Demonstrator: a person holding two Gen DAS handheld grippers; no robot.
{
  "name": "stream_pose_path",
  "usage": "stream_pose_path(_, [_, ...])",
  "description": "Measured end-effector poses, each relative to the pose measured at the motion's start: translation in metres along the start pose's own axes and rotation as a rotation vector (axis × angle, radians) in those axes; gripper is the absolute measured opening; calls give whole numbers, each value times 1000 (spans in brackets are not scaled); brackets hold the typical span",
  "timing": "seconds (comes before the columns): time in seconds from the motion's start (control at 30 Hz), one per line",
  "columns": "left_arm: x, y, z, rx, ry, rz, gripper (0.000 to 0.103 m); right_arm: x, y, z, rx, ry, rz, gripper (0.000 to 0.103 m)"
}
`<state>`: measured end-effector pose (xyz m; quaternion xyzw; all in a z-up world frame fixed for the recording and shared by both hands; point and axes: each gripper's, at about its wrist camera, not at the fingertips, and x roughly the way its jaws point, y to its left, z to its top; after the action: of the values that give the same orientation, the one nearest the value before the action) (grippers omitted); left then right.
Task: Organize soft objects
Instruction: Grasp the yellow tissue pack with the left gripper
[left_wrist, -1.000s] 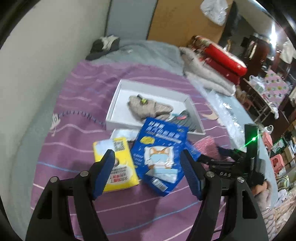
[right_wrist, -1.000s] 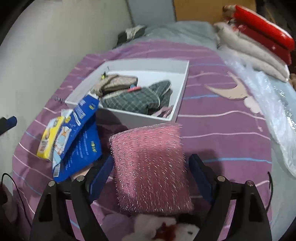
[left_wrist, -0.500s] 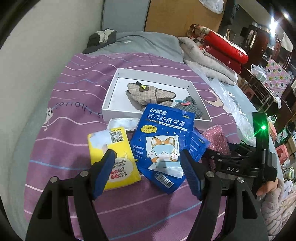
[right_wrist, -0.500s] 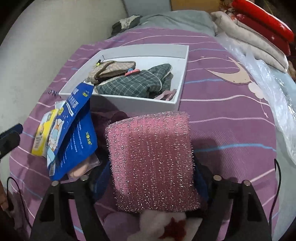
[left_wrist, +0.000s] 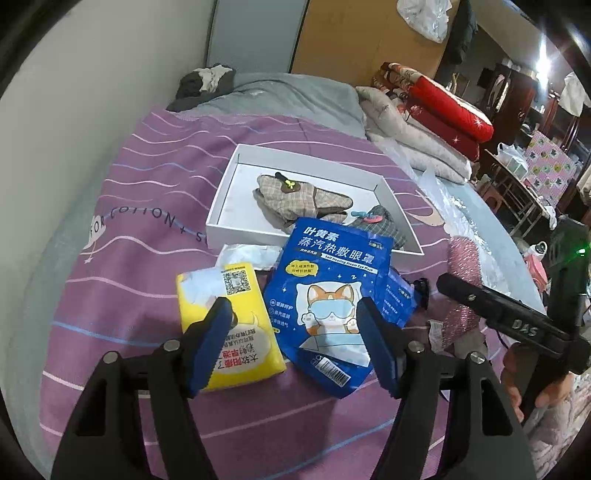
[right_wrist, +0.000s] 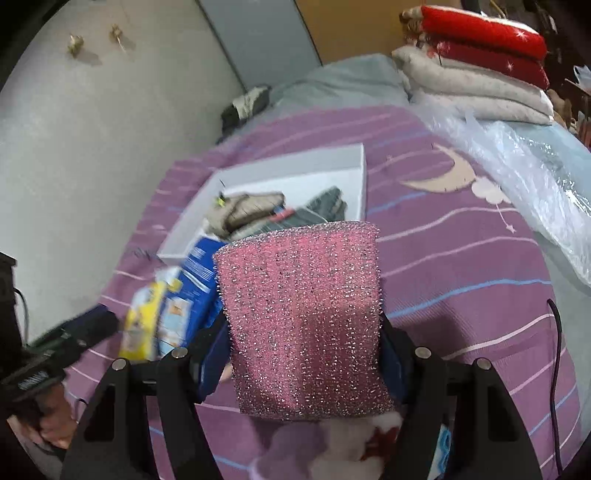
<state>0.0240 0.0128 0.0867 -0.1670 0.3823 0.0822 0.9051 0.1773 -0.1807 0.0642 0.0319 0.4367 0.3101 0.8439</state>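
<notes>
My right gripper (right_wrist: 303, 354) is shut on a pink glittery sponge (right_wrist: 304, 314) and holds it up above the purple bedsheet; the sponge also shows in the left wrist view (left_wrist: 463, 258). My left gripper (left_wrist: 295, 343) is open and empty, hovering over a yellow tissue pack (left_wrist: 227, 317) and a blue eye-mask packet (left_wrist: 328, 295). A white box (left_wrist: 229, 192) beyond them holds a beige plaid pouch (left_wrist: 295, 201) and a grey-green plaid cloth (left_wrist: 384, 221). The box also shows in the right wrist view (right_wrist: 354, 166).
Folded red and grey quilts (left_wrist: 436, 122) lie at the far right of the bed. Clear plastic wrap (right_wrist: 517, 177) lies along the right side. A white and red plush thing (right_wrist: 351, 439) sits under the right gripper. The wall (left_wrist: 92, 92) runs along the left.
My right gripper closed on the pink sponge and lifted it up off the bed. My left gripper stayed open, shifting only slightly over the packets.
</notes>
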Motion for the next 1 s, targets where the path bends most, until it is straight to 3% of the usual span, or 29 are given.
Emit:
stream_pose_path(0.13, [1,4,0,-24,-1,-29,65,-15,10,1,26,-40,52,70])
stream_pose_path(0.33, [-2,9,0,-33,-33,-4,65,-26,28,2,32,-83,108,73])
stream_pose_path(0.47, [0,12,1,-41,-31,-14,65,-25,31,0,45,-96,73,73])
stream_pose_path(0.77, [1,26,2,-74,-17,-15,65,-14,35,-8,44,-56,101,73])
stream_pose_path(1.0, [-3,54,6,-154,-16,-42,65,-12,40,-11,51,-46,98,73])
